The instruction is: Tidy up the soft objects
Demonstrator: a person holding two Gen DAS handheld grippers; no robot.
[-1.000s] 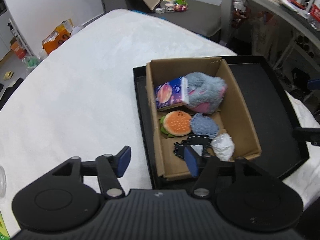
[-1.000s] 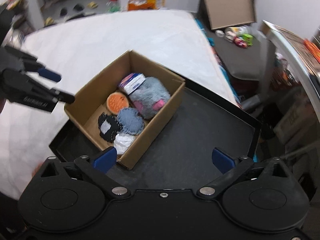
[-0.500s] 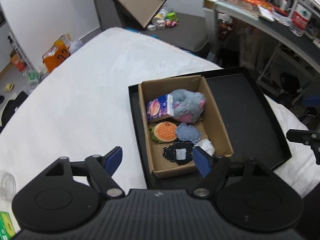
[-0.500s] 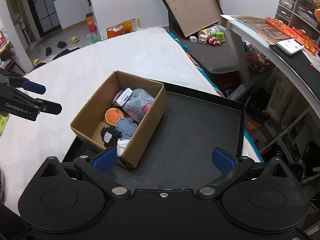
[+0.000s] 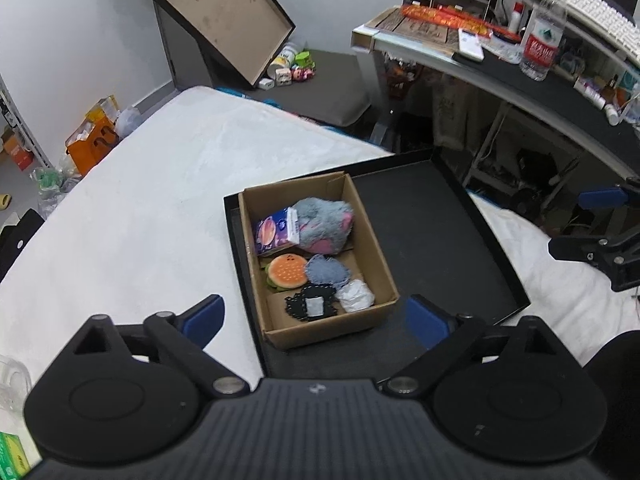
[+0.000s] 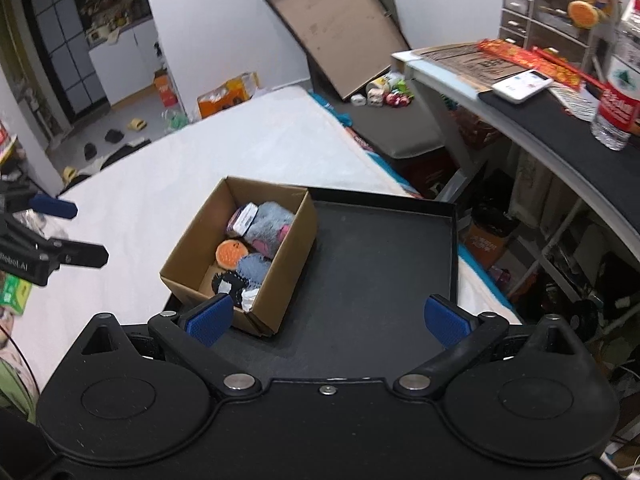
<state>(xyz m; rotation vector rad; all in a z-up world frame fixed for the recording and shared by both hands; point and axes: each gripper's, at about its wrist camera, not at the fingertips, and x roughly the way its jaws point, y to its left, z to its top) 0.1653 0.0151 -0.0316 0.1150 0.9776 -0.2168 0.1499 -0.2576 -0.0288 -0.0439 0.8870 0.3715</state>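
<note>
A cardboard box [image 5: 384, 264] [image 6: 292, 248] stands at the left end of a black tray [image 5: 436, 236] [image 6: 380, 264] on a white bed. Inside lie a grey and pink plush [image 5: 324, 224] [image 6: 268, 228], a tissue pack [image 5: 276, 232], an orange burger toy [image 5: 286, 272] [image 6: 229, 254], a blue felt piece [image 5: 326, 272], a black coaster [image 5: 310, 308] and a white wad [image 5: 356, 300]. My left gripper [image 5: 314, 320] hangs above the box's near end, its jaws opening with nothing held. My right gripper [image 6: 326, 318] stays open and empty over the tray.
A desk [image 5: 540, 92] with a water bottle [image 5: 542, 36] and clutter runs along the right. A large open box lid [image 5: 224, 12] leans on the far wall. Bags and boxes [image 5: 92, 140] litter the floor at left. A green packet [image 5: 12, 456] lies near my left gripper.
Both grippers rose and drew back from the box, which now looks smaller. My left gripper's jaws spread much wider. The black coaster lies in the box, clear of the left fingers.
</note>
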